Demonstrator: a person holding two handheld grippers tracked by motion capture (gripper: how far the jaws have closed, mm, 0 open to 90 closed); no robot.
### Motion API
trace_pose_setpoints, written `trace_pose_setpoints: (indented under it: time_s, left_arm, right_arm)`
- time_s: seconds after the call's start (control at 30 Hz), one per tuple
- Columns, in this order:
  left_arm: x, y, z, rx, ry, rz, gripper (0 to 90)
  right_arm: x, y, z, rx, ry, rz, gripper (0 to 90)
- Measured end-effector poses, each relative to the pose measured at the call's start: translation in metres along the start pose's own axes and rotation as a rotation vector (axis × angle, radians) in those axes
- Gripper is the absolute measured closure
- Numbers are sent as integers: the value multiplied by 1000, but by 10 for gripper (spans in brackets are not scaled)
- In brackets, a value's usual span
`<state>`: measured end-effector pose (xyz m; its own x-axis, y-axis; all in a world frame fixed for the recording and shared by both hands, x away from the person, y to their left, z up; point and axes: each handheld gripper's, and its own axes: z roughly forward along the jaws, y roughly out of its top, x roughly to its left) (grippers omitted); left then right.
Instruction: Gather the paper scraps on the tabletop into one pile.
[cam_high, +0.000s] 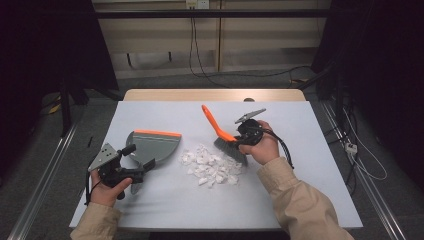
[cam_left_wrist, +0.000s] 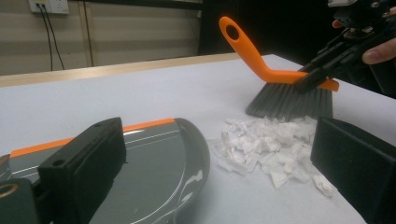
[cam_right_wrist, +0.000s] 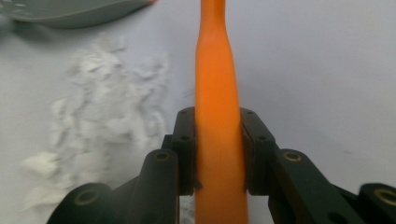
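Table (cam_high: 165, 205) scraps (cam_right_wrist: 93, 121) blur beside the right gripper's (cam_right_wrist: 218, 149) clamped brush (cam_right_wrist: 217, 93).

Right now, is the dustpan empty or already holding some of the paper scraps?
Empty. The dustpan shows a bare grey inside, and the paper scraps all lie in a pile on the table beside it, by the brush.

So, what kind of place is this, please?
Probably a lab or recording workspace, not a home. A pale grey covered table stands alone on a grey floor between long metal floor rails, loose black cables hang from a wall socket behind, and dark curtains close the sides.
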<state>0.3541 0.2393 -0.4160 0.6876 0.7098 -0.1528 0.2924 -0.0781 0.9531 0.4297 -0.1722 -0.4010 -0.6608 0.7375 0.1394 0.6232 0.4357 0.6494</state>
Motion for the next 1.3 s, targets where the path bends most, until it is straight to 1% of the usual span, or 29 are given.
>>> trace_pose_setpoints:
  time_s: [0.03,0.07,0.1,0.13,0.17,0.3,0.4,0.5,0.6,0.63,0.7,0.8,0.87,0.93,1.0,1.03,1.17,1.3]
  left_arm:
    - [0,0,0,2,0,0,30]
    - [0,0,0,1,1,1,30]
    - [0,0,0,2,0,0,30]
    - [0,0,1,3,1,0,30]
    - [0,0,1,4,0,3,30]
    - [0,0,1,3,-2,2,30]
    - [0,0,1,1,0,-2,30]
    - [0,0,1,0,-3,-3,30]
    - [0,0,1,2,-2,-4,30]
    - [0,0,1,2,-2,-2,30]
    - [0,-1,1,6,-4,-1,30]
    - [-1,-1,2,6,-3,-2,30]
    - [-1,-1,2,6,-3,-1,30]
    - [-1,-1,2,7,-3,-2,30]
    - [-2,-1,2,7,-5,1,30]
    - [-2,-1,3,8,-4,2,30]
    - [-2,-1,3,12,-3,9,30]
    - [-2,0,3,8,-3,8,30]
  right_arm:
    - [2,0,0,-1,18,-3,720]
    - [5,1,-1,-3,24,-9,721]
    - [7,2,-4,-13,9,-27,721]
    - [9,4,-6,-22,-7,-33,721]
    - [11,6,-9,-31,-12,-40,721]
    - [19,13,-20,-79,3,-43,720]
    - [25,16,-24,-105,22,-13,720]
    - [31,18,-26,-134,20,9,720]
    - [36,19,-24,-152,57,51,720]
    - [37,20,-24,-156,62,63,720]
    - [41,21,-22,-164,70,70,720]
    - [45,22,-19,-171,96,93,720]
    - [48,22,-16,-174,104,96,721]
    - [50,21,-14,-179,125,116,720]
    - [52,20,-12,-181,119,119,720]
    - [53,20,-11,-179,125,123,720]
    - [62,17,-6,-182,152,130,720]
    - [72,14,2,-185,181,157,720]
